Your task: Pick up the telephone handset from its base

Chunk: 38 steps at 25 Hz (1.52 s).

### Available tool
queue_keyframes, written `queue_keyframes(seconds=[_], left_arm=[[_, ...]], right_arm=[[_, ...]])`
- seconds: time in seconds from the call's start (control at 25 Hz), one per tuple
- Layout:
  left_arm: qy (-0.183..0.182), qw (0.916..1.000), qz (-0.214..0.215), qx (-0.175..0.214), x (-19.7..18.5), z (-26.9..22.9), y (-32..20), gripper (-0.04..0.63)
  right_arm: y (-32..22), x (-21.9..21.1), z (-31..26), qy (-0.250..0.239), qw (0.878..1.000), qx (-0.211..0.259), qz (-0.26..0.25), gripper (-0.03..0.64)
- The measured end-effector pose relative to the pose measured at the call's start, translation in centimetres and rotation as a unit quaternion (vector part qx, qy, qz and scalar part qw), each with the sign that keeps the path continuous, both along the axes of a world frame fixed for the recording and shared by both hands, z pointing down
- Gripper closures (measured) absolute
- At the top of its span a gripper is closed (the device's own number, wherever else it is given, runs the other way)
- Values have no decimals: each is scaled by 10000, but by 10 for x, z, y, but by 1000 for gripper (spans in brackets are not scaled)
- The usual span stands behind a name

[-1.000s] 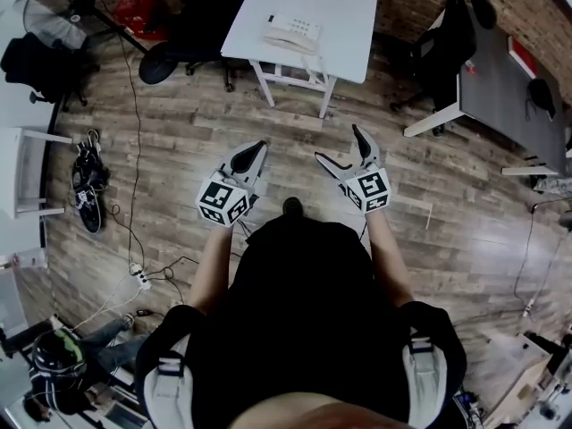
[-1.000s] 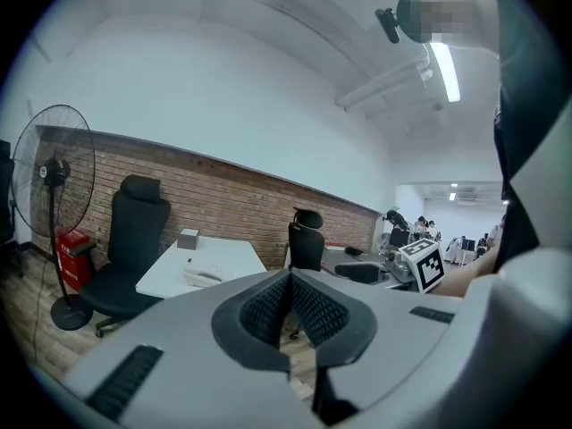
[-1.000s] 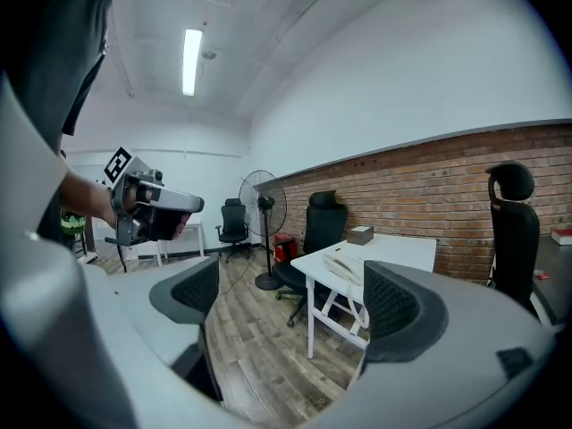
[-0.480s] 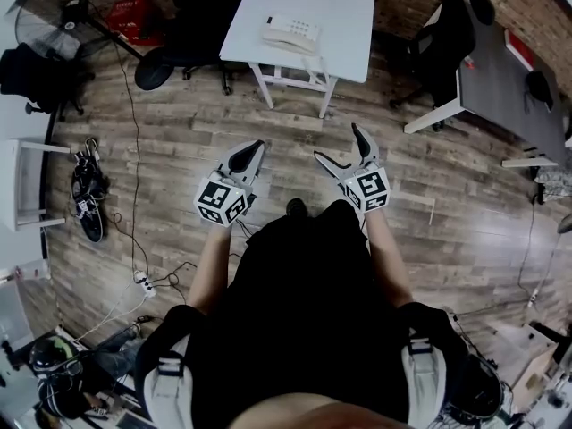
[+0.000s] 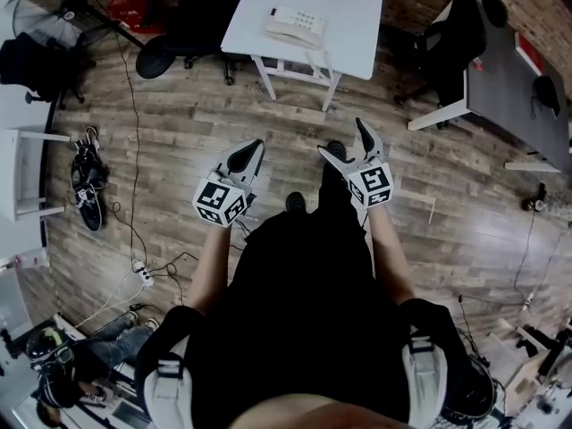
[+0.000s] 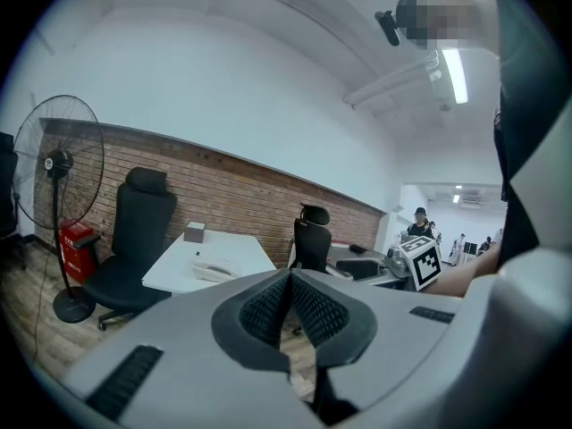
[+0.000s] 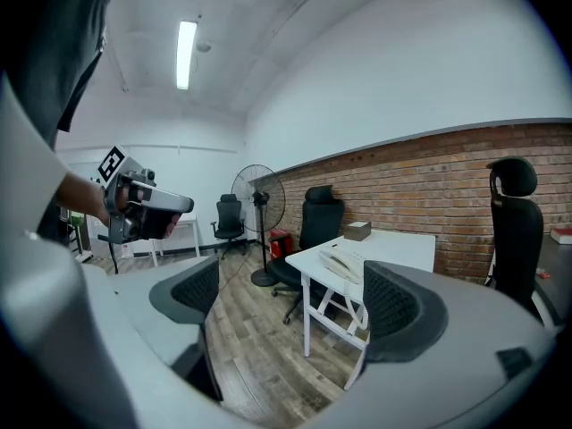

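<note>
A white telephone [image 5: 295, 26] with its handset on the base sits on a white table [image 5: 349, 25] ahead of me; it also shows in the left gripper view as the telephone [image 6: 214, 271] and in the right gripper view as the telephone [image 7: 344, 263]. Both grippers hang over the wooden floor, well short of the table. My left gripper [image 5: 253, 148] is shut, its pads pressed together with nothing between them. My right gripper [image 5: 343, 140] is open and empty.
A black office chair [image 5: 192, 16] stands left of the table, another chair [image 5: 451, 38] to its right beside a dark desk [image 5: 514, 88]. A fan [image 5: 54, 12], cables [image 5: 134, 195] and shoes [image 5: 89, 181] lie at the left. A small box [image 7: 357, 231] sits on the table's far end.
The person has stepped forward; a foot now shows near the right gripper, and the table sits slightly closer. Both grippers keep their pose.
</note>
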<state>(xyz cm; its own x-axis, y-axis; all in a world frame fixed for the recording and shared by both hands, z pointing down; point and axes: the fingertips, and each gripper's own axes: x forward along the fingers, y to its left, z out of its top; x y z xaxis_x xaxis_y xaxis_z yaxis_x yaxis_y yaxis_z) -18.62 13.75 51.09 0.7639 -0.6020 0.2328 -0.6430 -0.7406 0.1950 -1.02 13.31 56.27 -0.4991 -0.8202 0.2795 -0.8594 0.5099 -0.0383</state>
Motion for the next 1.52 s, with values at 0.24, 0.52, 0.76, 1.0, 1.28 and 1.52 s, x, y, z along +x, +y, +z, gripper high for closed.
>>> queue_keyframes(seconds=[0.24, 0.52, 0.76, 1.0, 1.28, 1.52], left_arm=[[22, 9999, -121, 38, 13, -6, -25, 575], [0, 9998, -206, -16, 31, -3, -55, 575], [2, 9989, -451, -87, 35, -4, -90, 575], [11, 9983, -571, -98, 51, -6, -124, 575], [-25, 9978, -650, -113, 70, -9, -151, 575], [-23, 9969, -776, -84, 83, -14, -167, 575]], right_arm=[[-29, 9, -5, 53, 9998, 27, -187, 126], [-63, 21, 4, 69, 9994, -97, -339, 126], [-103, 28, 7, 96, 9981, -198, -573, 126], [-143, 41, 8, 82, 9974, -193, -686, 126], [-164, 57, 12, 132, 9960, -307, -825, 143], [-182, 70, 11, 156, 9948, -335, -944, 143]])
